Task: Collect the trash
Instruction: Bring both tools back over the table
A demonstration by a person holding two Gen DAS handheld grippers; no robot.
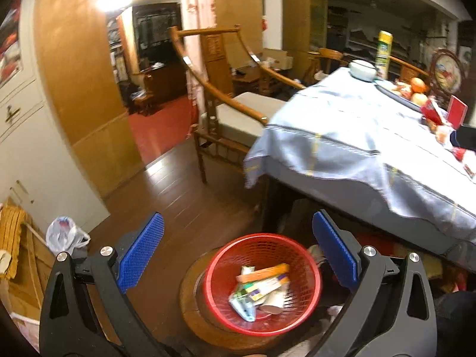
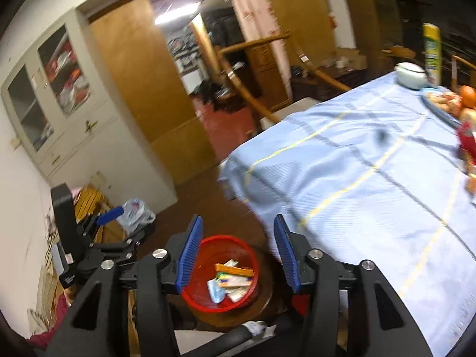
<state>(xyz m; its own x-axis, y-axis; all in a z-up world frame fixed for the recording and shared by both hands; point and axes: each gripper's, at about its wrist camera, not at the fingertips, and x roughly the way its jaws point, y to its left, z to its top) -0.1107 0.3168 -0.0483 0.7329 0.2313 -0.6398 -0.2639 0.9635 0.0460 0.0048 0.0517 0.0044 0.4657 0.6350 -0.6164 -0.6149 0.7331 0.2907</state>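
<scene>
We have both tongs over the red basket (image 1: pixel 261 282), which sits on a round wooden stool (image 1: pixel 193 303) beside the cloth-covered table (image 1: pixel 342 136). The left tongs (image 1: pixel 238 255) stand wide apart with nothing between their blue pads. The right tongs (image 2: pixel 238 255) are about half open and also empty. The trash already gathered, small cartons and wrappers (image 2: pixel 230 282), lies in the bottom of the basket.

We judge the step in hand to be a drop just finished, or the turn back for more. To do it well, we should:

1. Lift clear of the basket rim before swinging away, so the light basket does not tip off its stool.
2. Keep the tongs open on the way to the next piece.
3. Scan the far end of the table, where red packets (image 1: pixel 431 113) lie near a plate of fruit (image 1: pixel 413 89); whether those are trash we cannot tell.
4. Approach flat wrappers low and from the side, pinching an edge.
</scene>
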